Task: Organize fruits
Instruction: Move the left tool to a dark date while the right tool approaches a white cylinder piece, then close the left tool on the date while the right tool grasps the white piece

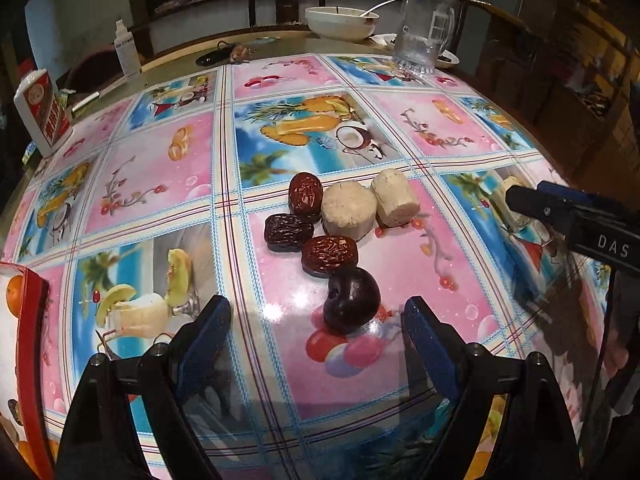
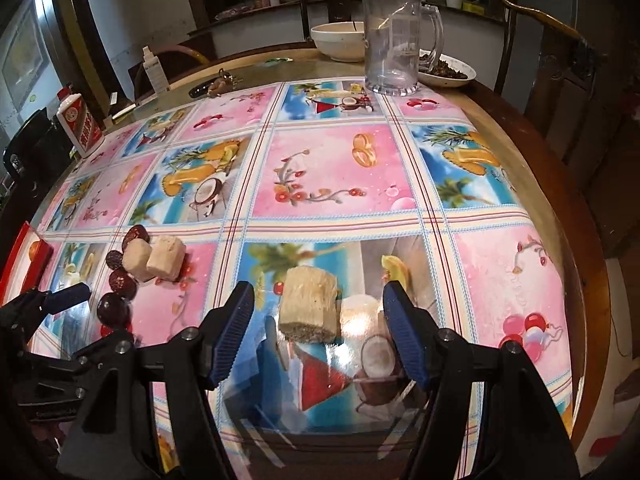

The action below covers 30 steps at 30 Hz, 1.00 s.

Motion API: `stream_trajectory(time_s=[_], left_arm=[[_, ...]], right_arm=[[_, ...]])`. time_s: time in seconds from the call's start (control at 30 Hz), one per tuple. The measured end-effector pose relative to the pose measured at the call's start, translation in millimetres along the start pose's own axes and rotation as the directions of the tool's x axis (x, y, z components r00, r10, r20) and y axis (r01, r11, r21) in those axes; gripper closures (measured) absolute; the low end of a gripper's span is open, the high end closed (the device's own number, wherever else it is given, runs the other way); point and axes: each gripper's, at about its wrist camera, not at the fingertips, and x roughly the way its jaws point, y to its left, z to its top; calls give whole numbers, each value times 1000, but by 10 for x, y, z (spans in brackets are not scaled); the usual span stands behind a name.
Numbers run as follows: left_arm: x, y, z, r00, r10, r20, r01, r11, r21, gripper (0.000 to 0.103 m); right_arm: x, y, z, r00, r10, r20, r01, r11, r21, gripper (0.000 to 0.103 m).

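On the worktop [image 1: 248,364], covered by a glossy cloth printed with fruit pictures, a small cluster of fruit lies near the middle of the left wrist view. A dark plum [image 1: 351,300] sits closest to the left gripper [image 1: 316,322], just ahead of its wide-open jaws and slightly right of the gap between them; the jaws hold nothing. Beyond the plum are three wrinkled red dates: one [image 1: 329,255] just behind it, one [image 1: 289,232] to the left, and one [image 1: 305,197] farther back. Two pale cut sugarcane pieces stand beside the dates: a round one [image 1: 349,216] touching the farthest date, and a second one [image 1: 395,197] just to its right.

A third sugarcane piece [image 2: 309,309] lies apart from the cluster, on a blue panel of the cloth. In the right wrist view it sits between the spread jaws of the right gripper [image 2: 318,302], nearer the left finger, with neither pad touching it. The right gripper is open and empty.

At the far edge of the worktop stand a clear glass mug [image 2: 394,42], a white bowl [image 1: 342,22] with a spoon, a spray bottle [image 1: 127,52] and a red-and-white bottle [image 1: 42,114]. A red box edge [image 1: 34,312] shows at the left.
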Motion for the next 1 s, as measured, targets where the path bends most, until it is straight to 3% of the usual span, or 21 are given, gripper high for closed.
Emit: stream_trajectory(time_s=[0.53,0.67,0.7,0.73,0.9,1.0], left_arm=[[37,-46,11,998,54,10,-54,998,-34,17],[-2,-51,12,998,53,30,-52,998,-33,42],[-1,-54,22,998,54,29,-53,998,-34,43],[0,-57,30,998,54,26,-53,998,-35,44],[-21,-128,39,999,27,32,-26,999,-27,74],[-21,-176,32,999,33,36,-32,999,-22,78]], right_arm=[[190,38,-13,999,10,-42,-11,1000,-20,36],[188,33,-2,999,-5,-39,5,1000,-15,54],[188,31,2,999,-7,-38,6,1000,-15,65],[188,26,8,999,-5,-40,4,1000,-12,70],[189,73,1,999,-30,-38,29,999,-42,70],[190,117,-4,998,-43,-34,40,997,-61,70]])
